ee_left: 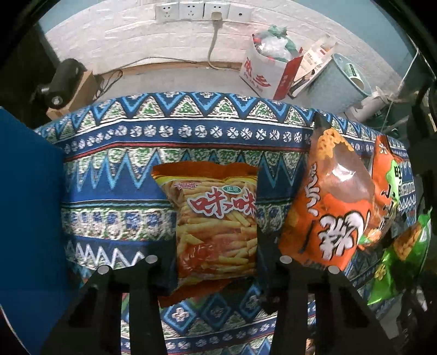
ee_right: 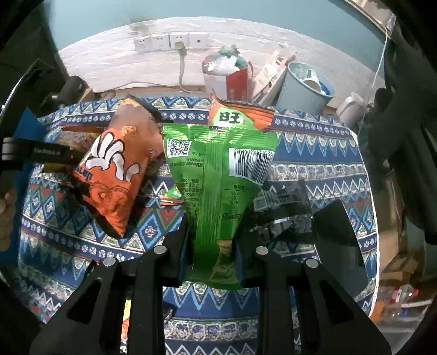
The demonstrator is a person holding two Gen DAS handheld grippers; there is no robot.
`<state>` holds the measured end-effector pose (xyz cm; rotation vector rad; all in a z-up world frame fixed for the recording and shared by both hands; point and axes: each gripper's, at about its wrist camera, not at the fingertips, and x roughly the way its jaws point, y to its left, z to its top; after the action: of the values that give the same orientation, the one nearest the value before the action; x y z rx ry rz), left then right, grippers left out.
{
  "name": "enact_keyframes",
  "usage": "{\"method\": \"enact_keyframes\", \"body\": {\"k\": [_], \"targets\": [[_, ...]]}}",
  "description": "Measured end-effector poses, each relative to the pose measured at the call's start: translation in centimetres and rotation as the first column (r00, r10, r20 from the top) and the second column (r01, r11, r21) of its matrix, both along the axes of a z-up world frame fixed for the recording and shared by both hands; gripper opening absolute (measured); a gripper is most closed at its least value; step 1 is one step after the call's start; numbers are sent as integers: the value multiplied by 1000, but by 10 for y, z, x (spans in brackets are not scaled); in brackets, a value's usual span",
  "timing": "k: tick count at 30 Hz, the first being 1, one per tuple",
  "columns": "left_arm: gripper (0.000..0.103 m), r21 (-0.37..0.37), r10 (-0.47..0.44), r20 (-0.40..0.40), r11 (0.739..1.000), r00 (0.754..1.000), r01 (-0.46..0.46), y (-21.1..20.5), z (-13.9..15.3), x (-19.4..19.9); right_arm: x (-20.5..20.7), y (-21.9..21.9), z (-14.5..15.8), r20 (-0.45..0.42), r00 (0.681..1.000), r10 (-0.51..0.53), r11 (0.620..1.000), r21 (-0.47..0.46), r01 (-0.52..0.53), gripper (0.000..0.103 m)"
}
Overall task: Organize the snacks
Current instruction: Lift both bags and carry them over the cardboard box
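My left gripper (ee_left: 215, 256) is shut on an orange-yellow bag of fry-shaped snacks (ee_left: 215, 218) and holds it over the patterned tablecloth (ee_left: 114, 174). To its right lie an orange puffed-snack bag (ee_left: 327, 213), another orange bag (ee_left: 387, 174) and a green bag (ee_left: 398, 259). My right gripper (ee_right: 213, 254) is shut on that green snack bag (ee_right: 218, 174), back side up with a barcode. The orange puffed-snack bag (ee_right: 114, 169) stands tilted to its left, and an orange bag with a green label (ee_right: 240, 114) lies behind it.
A blue bin wall (ee_left: 30, 213) stands at the left of the table. Beyond the far table edge sit a white paper bag (ee_left: 262, 68), a grey bucket (ee_right: 306, 87), and a wall with sockets (ee_left: 191, 11). A black object (ee_right: 286, 202) lies right of the green bag.
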<state>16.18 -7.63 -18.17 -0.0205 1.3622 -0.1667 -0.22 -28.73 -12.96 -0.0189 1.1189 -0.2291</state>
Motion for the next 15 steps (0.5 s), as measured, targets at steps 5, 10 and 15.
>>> {"method": "enact_keyframes", "body": {"k": [5,10,15], "targets": [[43,28,-16,35,1000,999,15,9,10,-14,1,5,7,14,1000,4,1000,-8,-4,24],[43,43,-34,67,999,997,32,18,23,-28,1,11,14,31,999,10,1000,-16,-10,24],[43,57,-50,118,997,992,43,27,42,-42,3,20,23,51,998,26,999,-24,-25,24]]}}
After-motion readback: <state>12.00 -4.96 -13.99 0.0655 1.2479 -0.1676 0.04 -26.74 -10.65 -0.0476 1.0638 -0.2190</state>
